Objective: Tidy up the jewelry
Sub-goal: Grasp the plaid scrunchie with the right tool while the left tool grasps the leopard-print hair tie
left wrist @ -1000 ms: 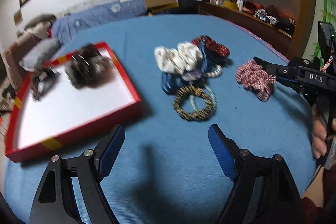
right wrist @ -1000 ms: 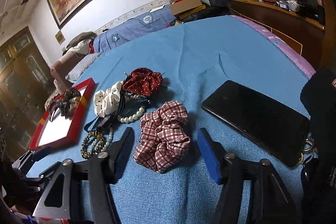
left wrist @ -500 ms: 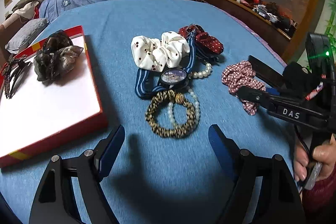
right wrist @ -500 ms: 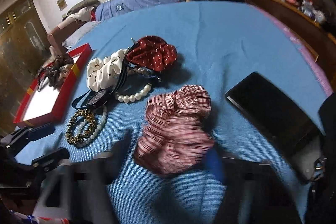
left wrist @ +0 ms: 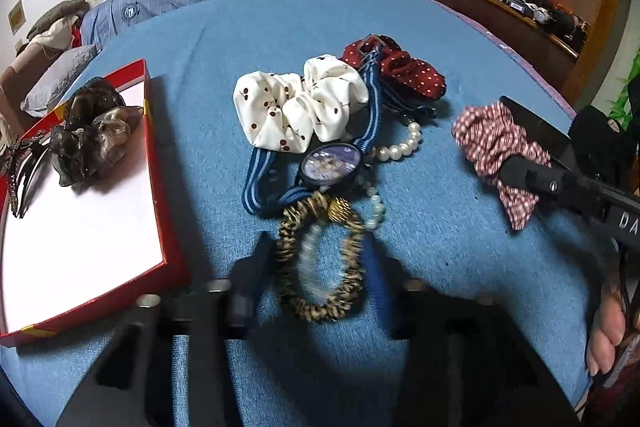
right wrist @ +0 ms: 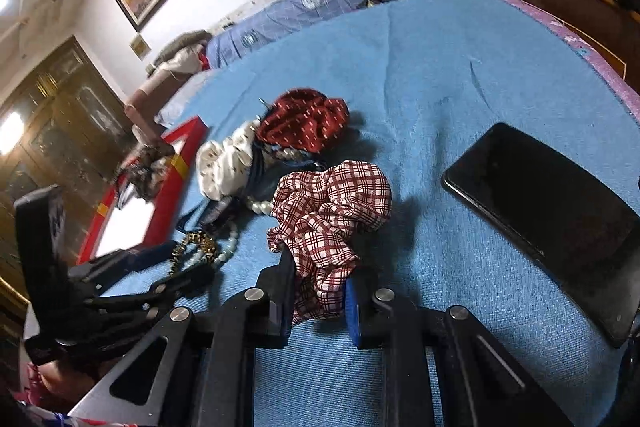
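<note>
We are picking up two pieces at once from the blue worktop (left wrist: 460,39). Our right gripper (right wrist: 320,291) is closing its jaws on the near end of the red plaid scrunchie (right wrist: 336,203), fabric already pinched between them. Our left gripper (left wrist: 320,267) is closing its jaws around the leopard-print bracelet (left wrist: 320,259), which is lying between them beside the blue-strap watch (left wrist: 332,163); blur is hiding whether they are touching it yet. Next, in our judgement, both grips need to firm up before we are lifting clear of the tangled pile and carrying toward the red tray (left wrist: 168,235), where a brown scrunchie (left wrist: 92,139) is already sitting.
</note>
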A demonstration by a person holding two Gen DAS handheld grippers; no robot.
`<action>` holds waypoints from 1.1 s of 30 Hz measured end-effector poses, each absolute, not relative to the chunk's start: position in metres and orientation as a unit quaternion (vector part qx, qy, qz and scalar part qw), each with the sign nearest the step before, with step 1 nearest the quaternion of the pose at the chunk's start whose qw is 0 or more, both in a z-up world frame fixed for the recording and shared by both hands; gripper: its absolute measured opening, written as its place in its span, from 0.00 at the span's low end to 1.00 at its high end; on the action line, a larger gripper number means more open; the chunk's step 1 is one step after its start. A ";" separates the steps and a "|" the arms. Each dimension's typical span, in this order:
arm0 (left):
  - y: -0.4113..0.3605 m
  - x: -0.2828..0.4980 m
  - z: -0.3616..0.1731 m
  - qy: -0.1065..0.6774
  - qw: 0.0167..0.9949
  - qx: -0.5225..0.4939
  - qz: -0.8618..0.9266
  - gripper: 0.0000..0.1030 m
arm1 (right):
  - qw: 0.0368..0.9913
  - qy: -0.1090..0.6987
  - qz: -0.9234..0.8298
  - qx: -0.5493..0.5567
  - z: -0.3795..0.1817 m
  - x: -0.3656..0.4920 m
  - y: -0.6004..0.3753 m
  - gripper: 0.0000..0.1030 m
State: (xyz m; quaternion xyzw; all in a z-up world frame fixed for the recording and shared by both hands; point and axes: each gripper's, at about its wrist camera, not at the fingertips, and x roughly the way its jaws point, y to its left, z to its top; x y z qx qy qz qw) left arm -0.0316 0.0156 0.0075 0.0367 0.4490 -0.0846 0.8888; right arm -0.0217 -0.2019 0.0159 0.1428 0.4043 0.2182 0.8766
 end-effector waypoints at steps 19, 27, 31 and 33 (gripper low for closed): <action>0.038 -0.063 0.010 0.450 0.886 -0.006 -0.111 0.20 | 0.881 0.385 0.229 0.153 0.023 -0.023 -0.201 0.21; 0.038 -0.070 0.009 0.446 0.887 -0.009 -0.119 0.16 | 0.880 0.385 0.230 0.154 0.023 -0.024 -0.201 0.21; 0.039 -0.073 0.015 0.438 0.891 -0.011 -0.120 0.15 | 0.881 0.385 0.230 0.154 0.023 -0.024 -0.201 0.21; 0.041 -0.075 0.020 0.430 0.895 -0.011 -0.122 0.14 | 0.880 0.385 0.230 0.154 0.023 -0.024 -0.202 0.21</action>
